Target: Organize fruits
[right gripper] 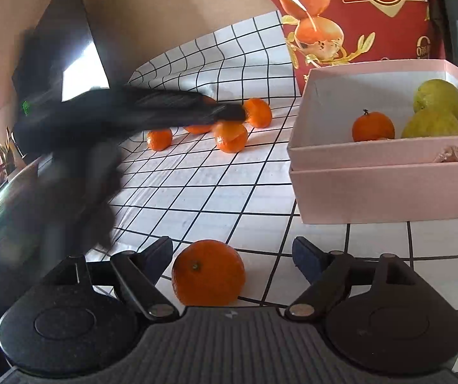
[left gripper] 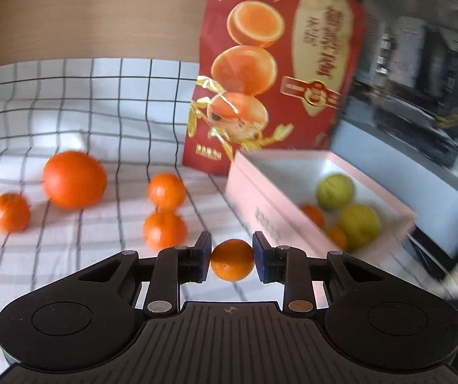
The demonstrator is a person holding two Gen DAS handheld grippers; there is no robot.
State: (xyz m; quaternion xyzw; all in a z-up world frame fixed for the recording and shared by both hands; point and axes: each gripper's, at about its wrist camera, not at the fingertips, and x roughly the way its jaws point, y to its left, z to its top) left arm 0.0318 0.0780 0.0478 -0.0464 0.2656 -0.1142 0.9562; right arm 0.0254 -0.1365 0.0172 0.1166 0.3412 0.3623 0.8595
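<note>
My left gripper [left gripper: 232,240] is shut on a small mandarin [left gripper: 232,260], with both blue pads pressed on its sides above the checked cloth. To its right stands a pink box [left gripper: 280,220] holding two yellow-green fruits [left gripper: 334,190] and two mandarins [left gripper: 312,214]. A large orange [left gripper: 74,179] and three mandarins [left gripper: 165,192] lie on the cloth to the left. My right gripper [right gripper: 232,244] is open, and a mandarin [right gripper: 208,272] rests on the cloth between its fingers, untouched. In the right wrist view the left gripper [right gripper: 233,113] is a dark blur over the far mandarins [right gripper: 231,137].
A red bag [left gripper: 261,64] printed with oranges stands upright behind the box. A dark screen [left gripper: 421,112] stands at the right. The pink box [right gripper: 373,188] is just right of my right gripper. A person's dark sleeve [right gripper: 78,192] fills the left of the right wrist view.
</note>
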